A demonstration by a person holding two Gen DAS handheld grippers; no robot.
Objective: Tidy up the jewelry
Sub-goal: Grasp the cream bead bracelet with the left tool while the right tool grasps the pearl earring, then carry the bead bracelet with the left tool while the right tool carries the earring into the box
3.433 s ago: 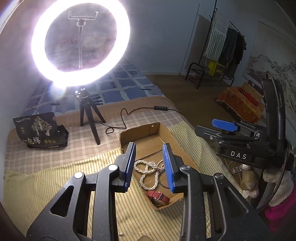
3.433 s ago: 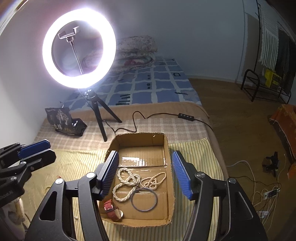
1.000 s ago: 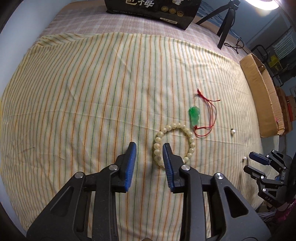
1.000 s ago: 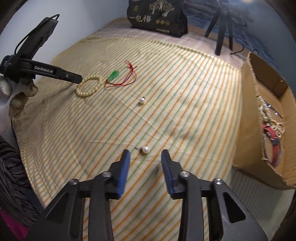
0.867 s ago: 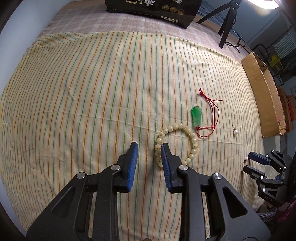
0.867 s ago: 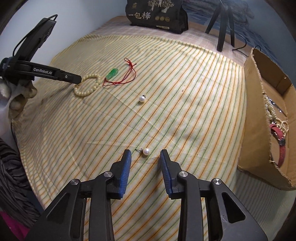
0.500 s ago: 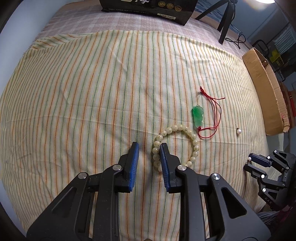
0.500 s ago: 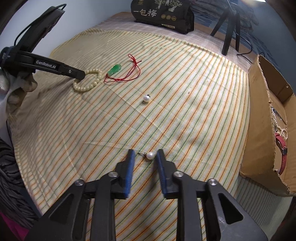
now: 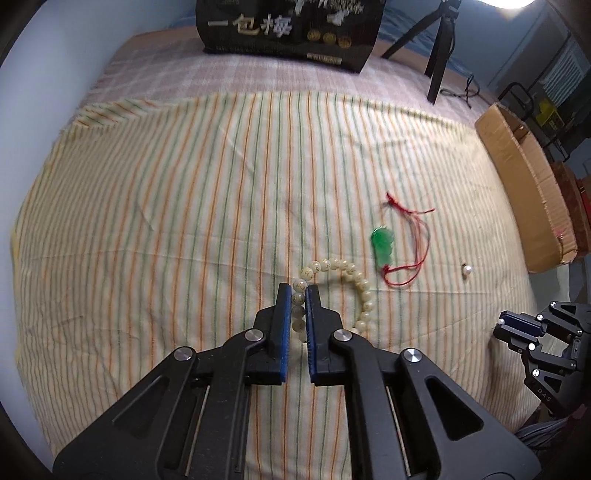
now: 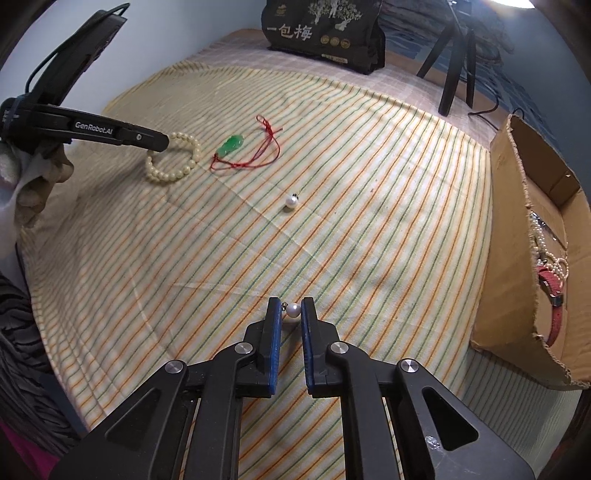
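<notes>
My left gripper is shut on the near-left side of a cream bead bracelet lying on the striped cloth; it also shows in the right wrist view on the bracelet. My right gripper is shut on a pearl earring at its fingertips. A second pearl earring lies farther out. A green pendant on a red cord lies beside the bracelet, also in the left wrist view.
A cardboard box at the right holds pearl strands and a red watch strap. A black printed bag and a black tripod stand at the far end of the bed.
Both grippers have closed: the left one onto the bracelet's beads, the right one onto the near pearl earring. Both moved slightly forward and lower toward the cloth.
</notes>
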